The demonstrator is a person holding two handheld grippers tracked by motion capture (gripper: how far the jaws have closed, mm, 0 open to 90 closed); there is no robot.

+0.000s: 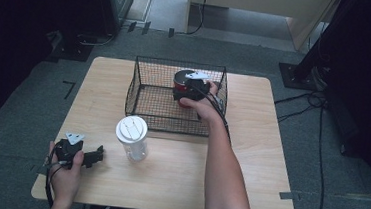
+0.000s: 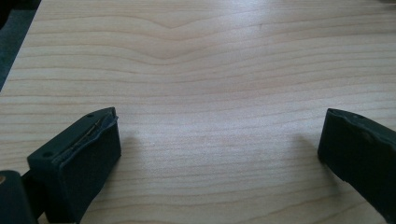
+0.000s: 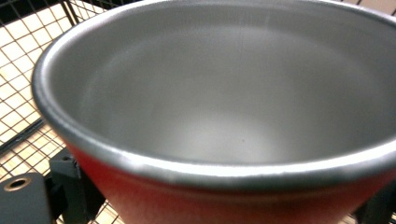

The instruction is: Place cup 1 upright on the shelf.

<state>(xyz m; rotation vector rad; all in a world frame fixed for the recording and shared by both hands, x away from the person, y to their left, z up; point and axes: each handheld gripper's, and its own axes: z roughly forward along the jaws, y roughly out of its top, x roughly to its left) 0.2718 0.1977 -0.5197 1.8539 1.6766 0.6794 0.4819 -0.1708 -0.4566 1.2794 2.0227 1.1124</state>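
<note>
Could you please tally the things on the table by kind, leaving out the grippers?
Wire basket: 1
Red cup, inside the basket: 1
Clear jar with white lid: 1
Total: 3

Lab, cables (image 1: 315, 145), taped carpet floor (image 1: 21, 121)
</note>
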